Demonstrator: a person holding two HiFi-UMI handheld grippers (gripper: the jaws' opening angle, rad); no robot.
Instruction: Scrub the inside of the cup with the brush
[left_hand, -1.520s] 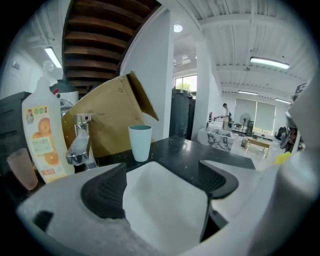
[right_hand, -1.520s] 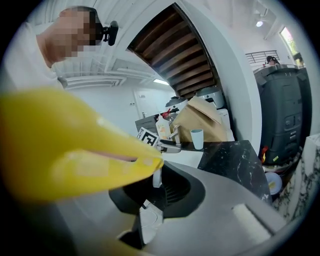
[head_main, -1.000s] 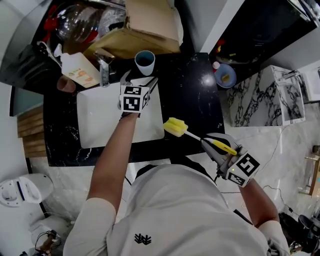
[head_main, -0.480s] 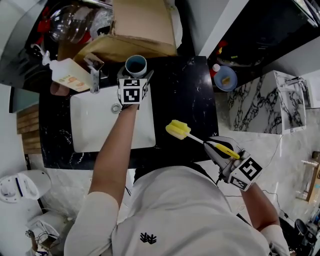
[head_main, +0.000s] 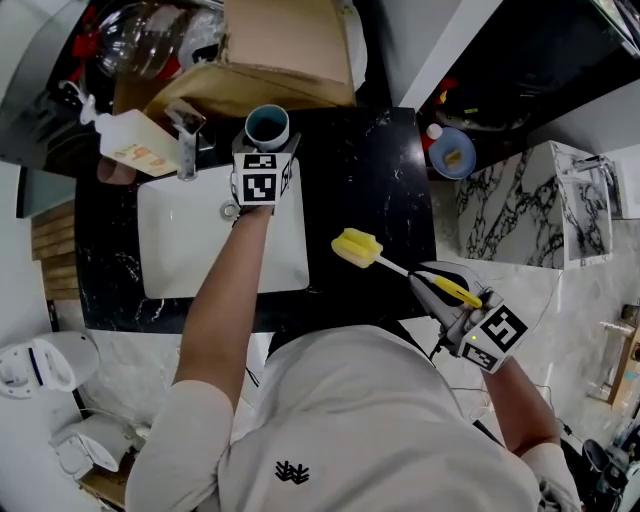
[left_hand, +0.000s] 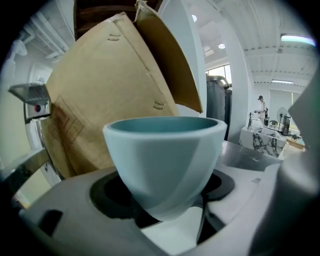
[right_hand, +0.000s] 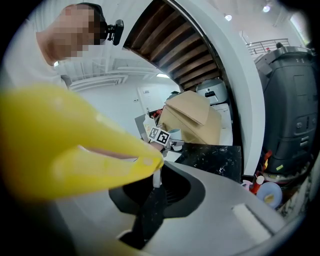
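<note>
Clearly, only the left gripper view is showing the cup (left_hand: 165, 160) between the jaws of the left claw (head_main: 266, 151), which have just been closing but are not pressing yet. In the head view the cup is standing on the surface (head_main: 370, 170) at 1 o'clock of the sink (head_main: 190, 250), and the right claw (head_main: 447, 291) is grasping the brush (head_main: 357, 251).

Left arm reaching, right tucked back
Left gripper (head_main: 264, 152) jaws just closing round the cup (head_main: 267, 124); right gripper (head_main: 430, 283) clamps the brush (head_main: 356, 251).

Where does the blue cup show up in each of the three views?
Head view: cup at top centre, just below the cardboard box.
Left gripper view: cup fills the centre, cardboard box behind it.
Right gripper view: cup tiny, mid-frame, beside the cardboard box.
Shared landmark: the cardboard box.
</note>
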